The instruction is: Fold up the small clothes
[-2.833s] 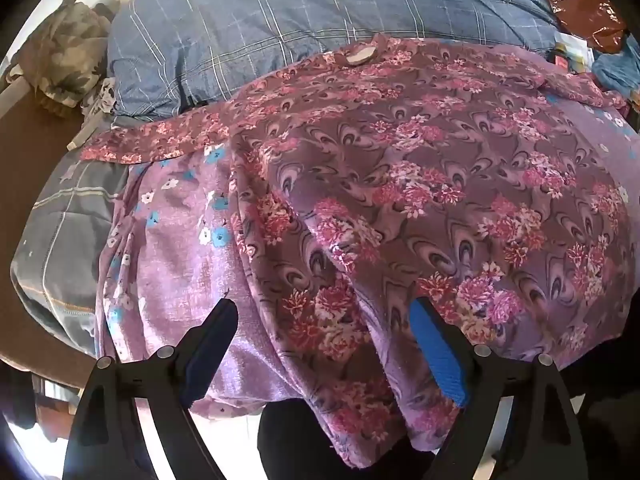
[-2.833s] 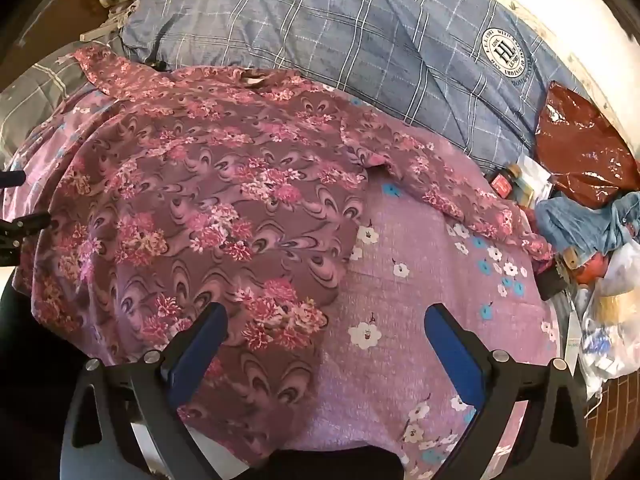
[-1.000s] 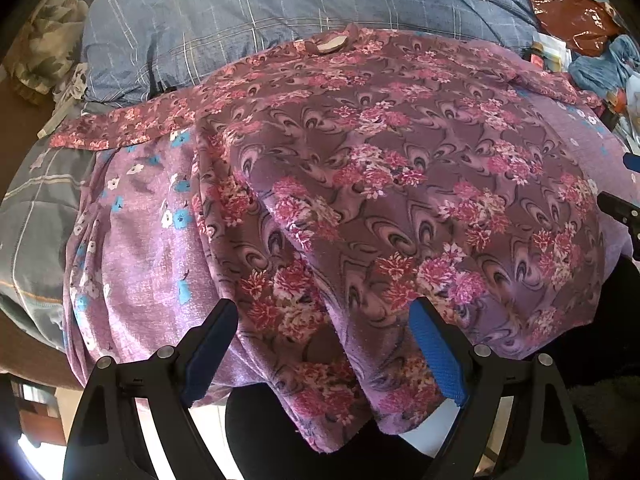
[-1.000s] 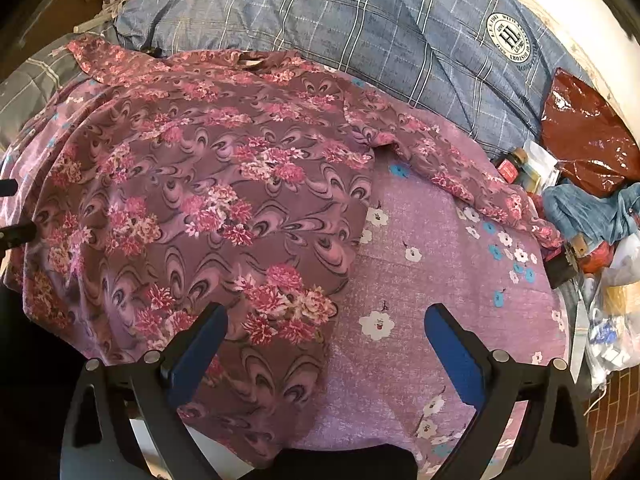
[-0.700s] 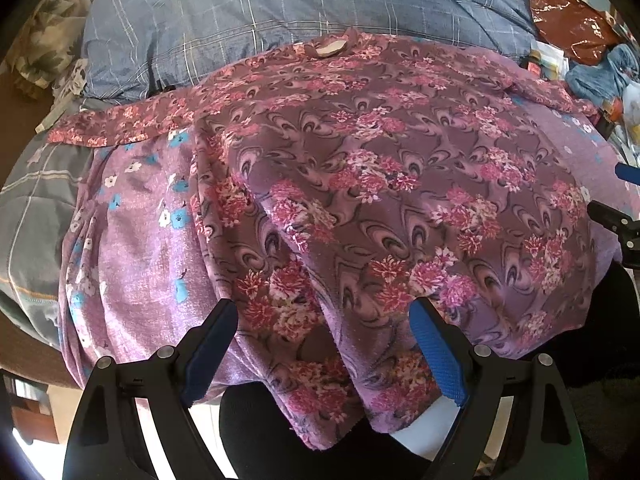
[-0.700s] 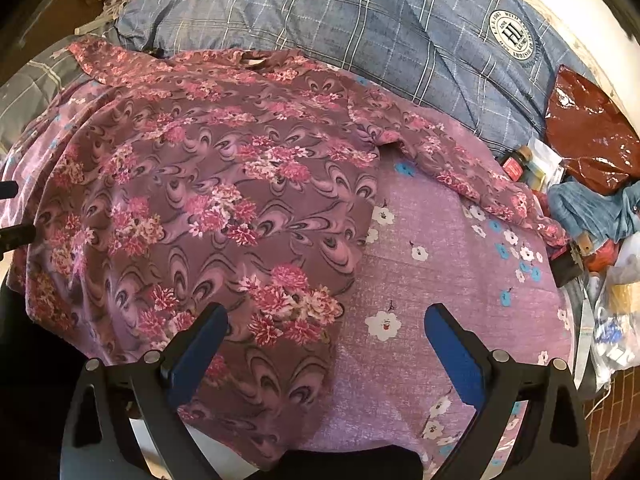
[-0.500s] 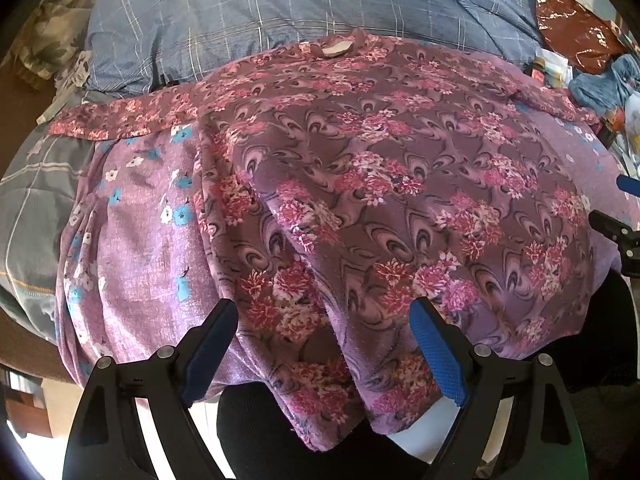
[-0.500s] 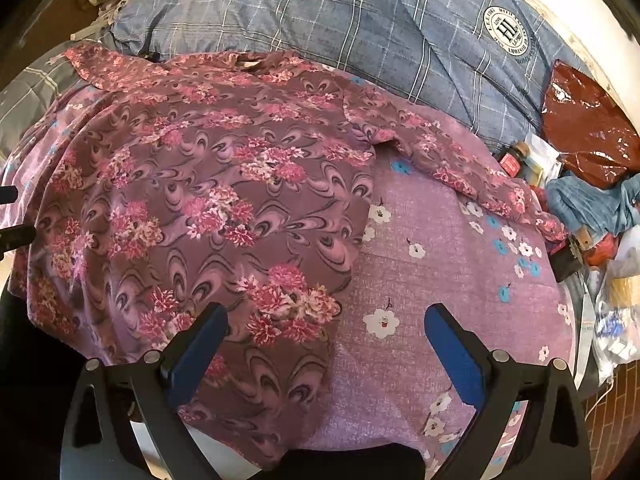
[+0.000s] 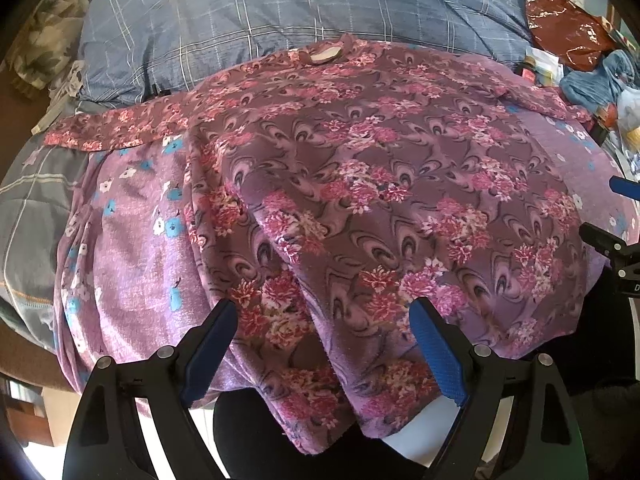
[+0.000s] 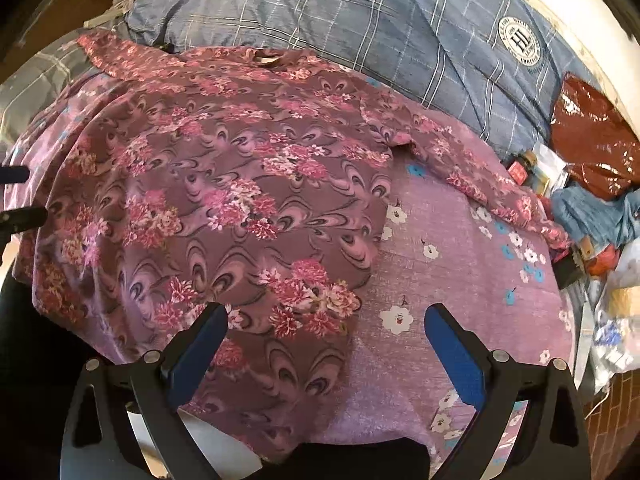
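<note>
Little shift since earlier | floral garment (image 9: 380, 200) flat on bed (image 10: 460, 264) | left gripper (image 9: 324, 348), right gripper (image 10: 326, 344) wide, above hem

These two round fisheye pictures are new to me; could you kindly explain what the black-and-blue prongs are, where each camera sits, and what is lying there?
There is no robot arm here. A person holds a two-finger tool in each hand, and a camera on each tool looks forward along its fingers, so the prongs at the bottom of each picture are that tool's own fingers. One picture comes from the left tool, the other from the right tool. Both tools are open and hold nothing.

Spread out in front of them is a purple-and-pink floral garment, its near hem hanging over the edge. It lies on a lilac sheet with small flowers. Behind it is a blue checked pillow, and off to the right a shiny red-brown bag among clutter.
</note>
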